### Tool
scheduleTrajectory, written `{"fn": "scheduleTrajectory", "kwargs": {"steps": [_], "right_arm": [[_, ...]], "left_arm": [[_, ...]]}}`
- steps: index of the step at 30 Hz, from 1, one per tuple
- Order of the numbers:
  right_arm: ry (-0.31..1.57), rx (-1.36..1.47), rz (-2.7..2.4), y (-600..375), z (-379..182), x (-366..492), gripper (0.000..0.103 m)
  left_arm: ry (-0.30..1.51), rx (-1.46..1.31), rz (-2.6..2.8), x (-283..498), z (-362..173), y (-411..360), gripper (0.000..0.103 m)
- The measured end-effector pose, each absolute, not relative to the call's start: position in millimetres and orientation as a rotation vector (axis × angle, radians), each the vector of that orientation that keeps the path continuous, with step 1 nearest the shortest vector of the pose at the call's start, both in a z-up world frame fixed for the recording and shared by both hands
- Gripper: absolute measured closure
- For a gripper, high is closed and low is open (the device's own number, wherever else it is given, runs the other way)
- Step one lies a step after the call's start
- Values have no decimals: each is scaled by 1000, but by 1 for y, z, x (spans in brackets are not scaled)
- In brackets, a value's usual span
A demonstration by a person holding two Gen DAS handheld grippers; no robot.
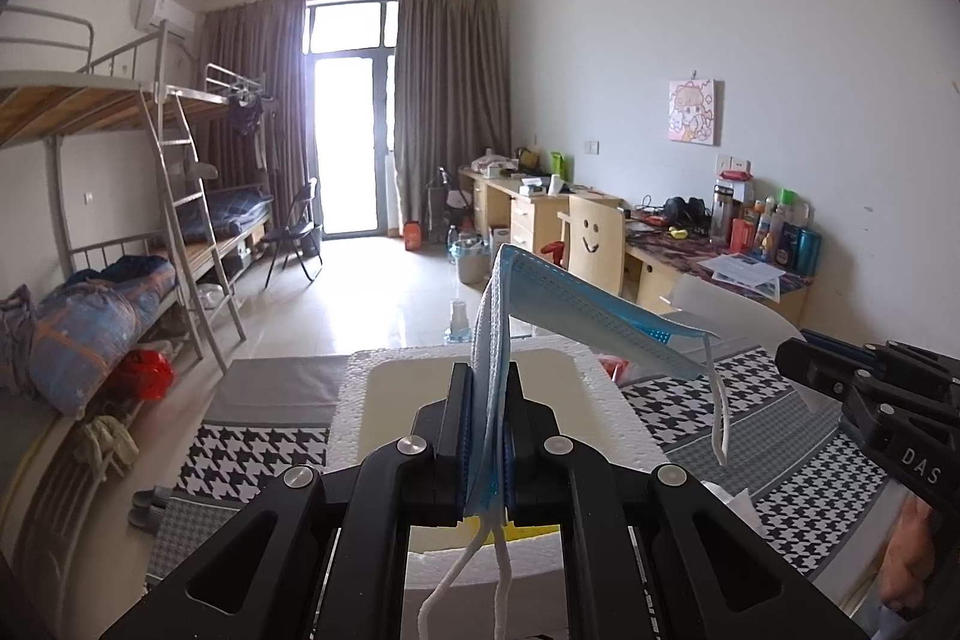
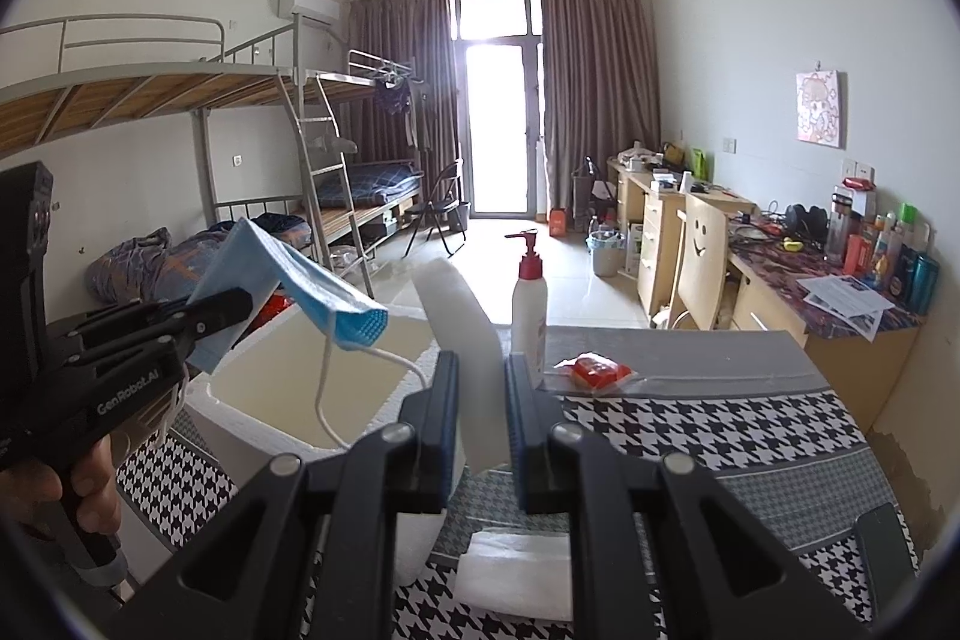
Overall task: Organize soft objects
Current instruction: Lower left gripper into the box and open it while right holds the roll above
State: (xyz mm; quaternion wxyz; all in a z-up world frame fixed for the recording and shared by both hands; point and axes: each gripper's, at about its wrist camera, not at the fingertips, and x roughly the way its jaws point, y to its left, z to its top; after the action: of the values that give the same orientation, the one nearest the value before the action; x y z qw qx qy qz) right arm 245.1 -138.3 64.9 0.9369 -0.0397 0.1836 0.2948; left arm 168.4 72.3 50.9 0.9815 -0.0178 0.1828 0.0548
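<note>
The left gripper point(image 1: 487, 400) has its jaws pinching a blue face mask point(image 1: 576, 316), which is held above the foam box point(image 1: 372, 400); the right gripper point(image 2: 480, 388) has its jaws clamped on a white foam sheet point(image 2: 462, 328).

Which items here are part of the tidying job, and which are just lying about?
In the job: blue face mask in left tool; white foam sheet in right tool; foam box.
Lying about: pump bottle, red packet, folded tissue.

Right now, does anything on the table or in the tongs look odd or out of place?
Only the blue face mask: the left tongs pinch it by one end, so it hangs crumpled over the foam box, ear loops dangling.
</note>
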Motion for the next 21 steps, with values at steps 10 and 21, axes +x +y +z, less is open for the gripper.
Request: {"fn": "scheduleTrajectory", "kwargs": {"steps": [10, 21], "right_arm": [[386, -97, 618, -128, 65, 247, 85], [399, -107, 627, -119, 63, 250, 85]], "left_arm": [[405, -53, 138, 181, 44, 83, 94], [455, -76, 163, 193, 33, 95, 52]]}}
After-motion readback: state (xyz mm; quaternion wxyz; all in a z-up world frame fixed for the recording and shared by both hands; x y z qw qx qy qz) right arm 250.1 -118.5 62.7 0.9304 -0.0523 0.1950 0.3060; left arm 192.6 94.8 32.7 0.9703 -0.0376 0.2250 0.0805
